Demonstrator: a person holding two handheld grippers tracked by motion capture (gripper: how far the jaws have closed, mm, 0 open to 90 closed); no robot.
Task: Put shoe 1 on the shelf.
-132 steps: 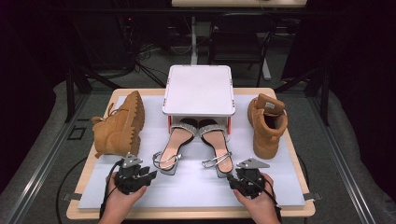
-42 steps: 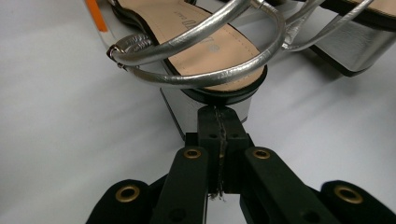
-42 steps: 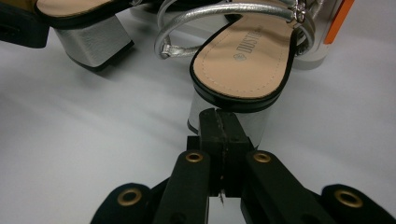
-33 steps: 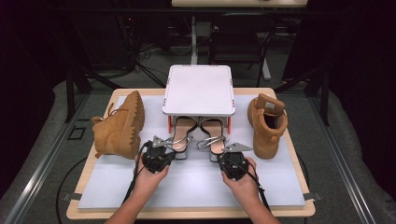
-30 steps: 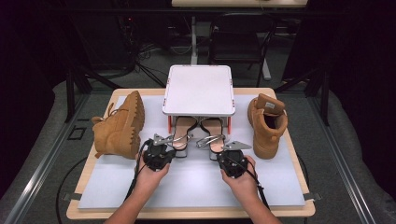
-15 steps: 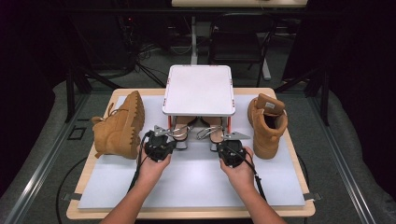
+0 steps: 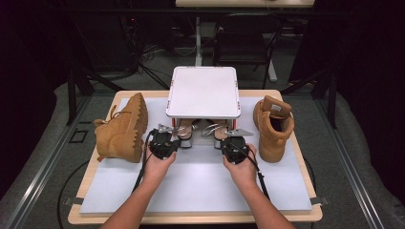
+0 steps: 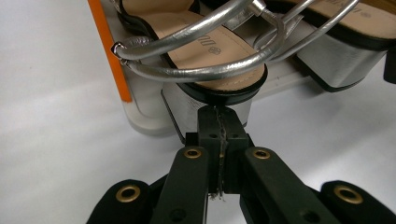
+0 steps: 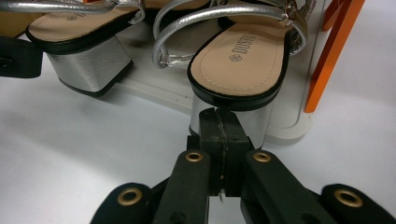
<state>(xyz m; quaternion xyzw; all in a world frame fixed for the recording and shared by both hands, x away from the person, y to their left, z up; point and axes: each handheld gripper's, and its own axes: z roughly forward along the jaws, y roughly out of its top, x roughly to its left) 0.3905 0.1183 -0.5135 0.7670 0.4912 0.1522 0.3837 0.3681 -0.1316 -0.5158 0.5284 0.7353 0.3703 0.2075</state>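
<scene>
The sandals [image 8: 219, 65] are finished in glossy silver leather-like straps, smooth tan insoles and brushed metallic block heels. The boots [image 7: 122, 129] are seen in matt tan suede with ridged rubber soles. A smooth matt white sheet covers the wooden desk [image 7: 305, 157].

I see silver sandals [image 8: 196, 60] with tan insoles, tan boots [image 7: 122, 129], a white rack [image 7: 203, 92] with seemingly orange legs.
</scene>
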